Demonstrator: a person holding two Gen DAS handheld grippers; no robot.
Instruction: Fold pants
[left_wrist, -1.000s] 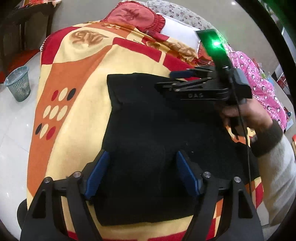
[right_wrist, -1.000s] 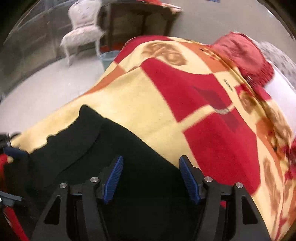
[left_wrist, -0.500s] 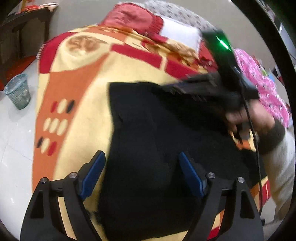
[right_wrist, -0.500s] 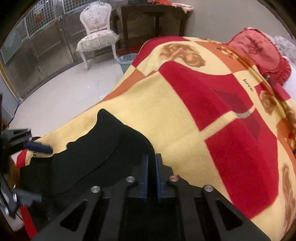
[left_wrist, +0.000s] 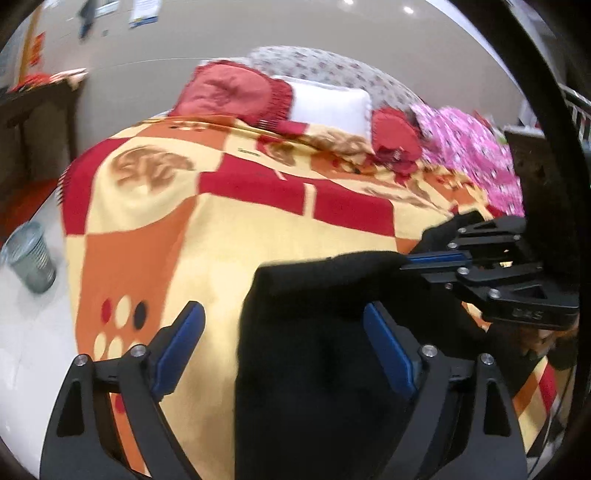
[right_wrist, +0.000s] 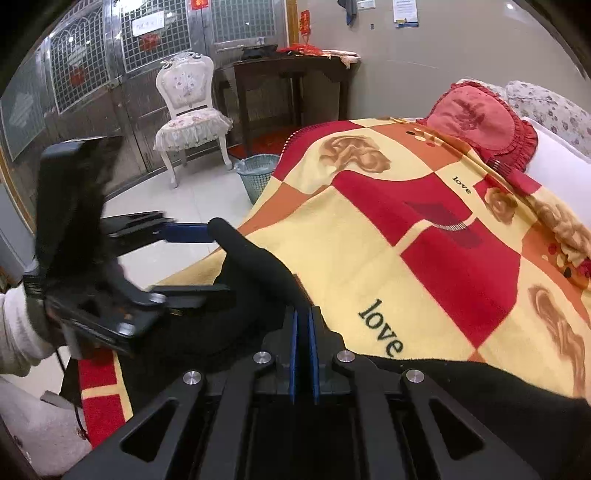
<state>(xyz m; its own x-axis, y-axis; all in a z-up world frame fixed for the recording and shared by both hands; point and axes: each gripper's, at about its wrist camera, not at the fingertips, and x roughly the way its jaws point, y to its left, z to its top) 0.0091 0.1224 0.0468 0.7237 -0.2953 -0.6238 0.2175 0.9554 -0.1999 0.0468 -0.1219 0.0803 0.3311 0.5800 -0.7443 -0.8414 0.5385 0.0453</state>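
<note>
While the black pants (left_wrist: 314, 350) lie on the bed, over the red, orange and yellow blanket (left_wrist: 207, 236), one edge of them is lifted up off it. The right tool (right_wrist: 303, 325) has its two blue pads pressed together, and it is pinching that edge of black cloth. In the left wrist view you can see the same right tool (left_wrist: 436, 258) from the side, with the cloth hanging from its tip in a raised ridge.

The left tool (left_wrist: 284, 350) is spread wide. Its jaws have just been opening more. The pants sit between its fingers, but the pads do not press on them, so it holds nothing. In the right wrist view the left tool (right_wrist: 192, 258) sits just beside the lifted cloth, with a white sleeve (right_wrist: 18, 328) behind it.

I think the fold has only started. The cloth is picked up on one side but not yet laid over the other part. What is left, I think, is to carry that edge across, put it down flat, and smooth it. How many folds are already in the pants I cannot tell, because they are all black and a bit blurry.

Farther out there are red pillows (left_wrist: 229, 92), a white pillow (left_wrist: 328, 107) and a pink cloth (left_wrist: 476, 155) at the head of the bed. A basket (right_wrist: 256, 175) and a white chair (right_wrist: 190, 118) stand on the floor.
</note>
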